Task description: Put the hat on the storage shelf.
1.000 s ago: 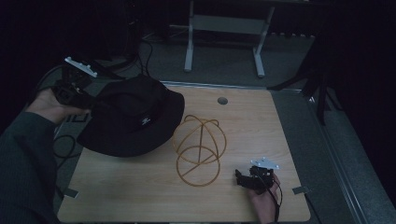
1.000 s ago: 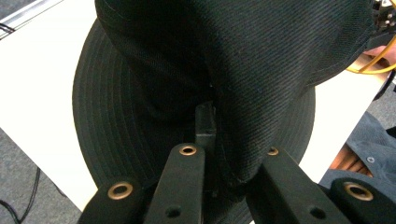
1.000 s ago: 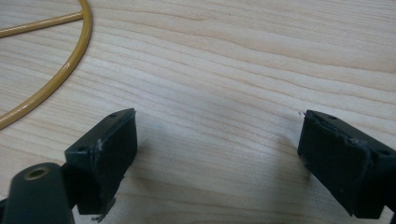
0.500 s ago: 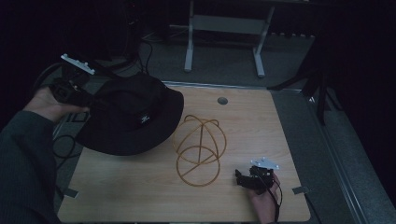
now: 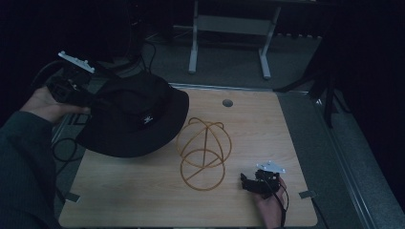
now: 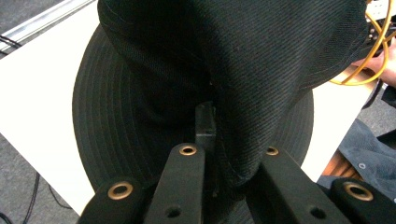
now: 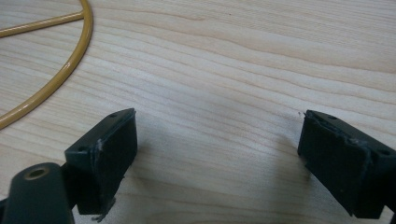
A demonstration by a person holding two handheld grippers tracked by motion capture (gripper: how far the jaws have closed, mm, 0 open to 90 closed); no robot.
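Observation:
A black bucket hat (image 5: 138, 114) hangs over the table's left rear corner, its brim partly off the edge. My left gripper (image 5: 88, 98) holds it from the left, shut on a fold of the crown. In the left gripper view the black fabric (image 6: 261, 70) is pinched between the jaws of the left gripper (image 6: 229, 140). A yellow wire hat frame (image 5: 204, 148) stands at the table's middle, just right of the hat. My right gripper (image 5: 250, 183) rests on the wood near the front right, open, with bare table between its pads (image 7: 105, 154). The frame's base ring (image 7: 70, 65) curves past on the left.
The wooden table (image 5: 143, 200) has a round cable hole (image 5: 228, 102) near its rear edge. A grey desk frame (image 5: 229, 28) stands on the floor behind. Cables (image 5: 62, 148) lie on the floor at the left.
My left gripper has drifted slightly left, with the hat still in it. The right gripper has not moved.

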